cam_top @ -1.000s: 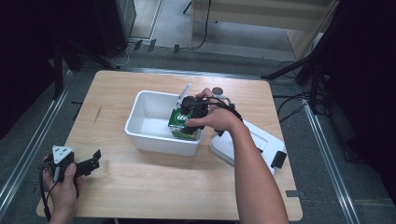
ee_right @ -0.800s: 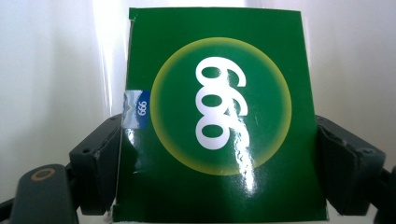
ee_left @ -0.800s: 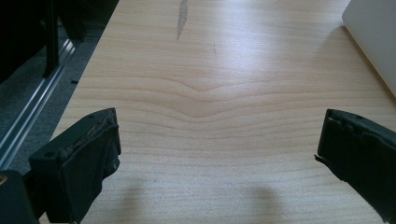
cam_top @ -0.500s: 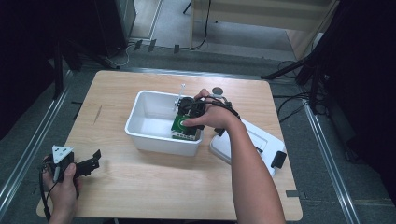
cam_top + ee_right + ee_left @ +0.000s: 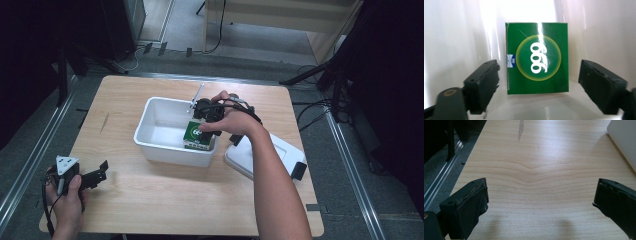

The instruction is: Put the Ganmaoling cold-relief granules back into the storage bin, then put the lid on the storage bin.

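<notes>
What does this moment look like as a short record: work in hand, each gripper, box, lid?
work: green box going into white bin
right gripper: open, jaws either side of the box, not pressing, just opened further
left gripper: open, over bare table
box: inside bin, at its right end
lid: on table right of bin

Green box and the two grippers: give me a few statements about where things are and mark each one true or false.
1. The green box is inside the white bin. True.
2. The right gripper is clamped on the box. False: its jaws stand open, clear of the box on both sides.
3. The left gripper holds the lid. False: its open jaws are empty over the bare table.
4. The white lid lies on the table beside the bin. True.
5. The box is red. False: it is green with white 999 print.
</notes>
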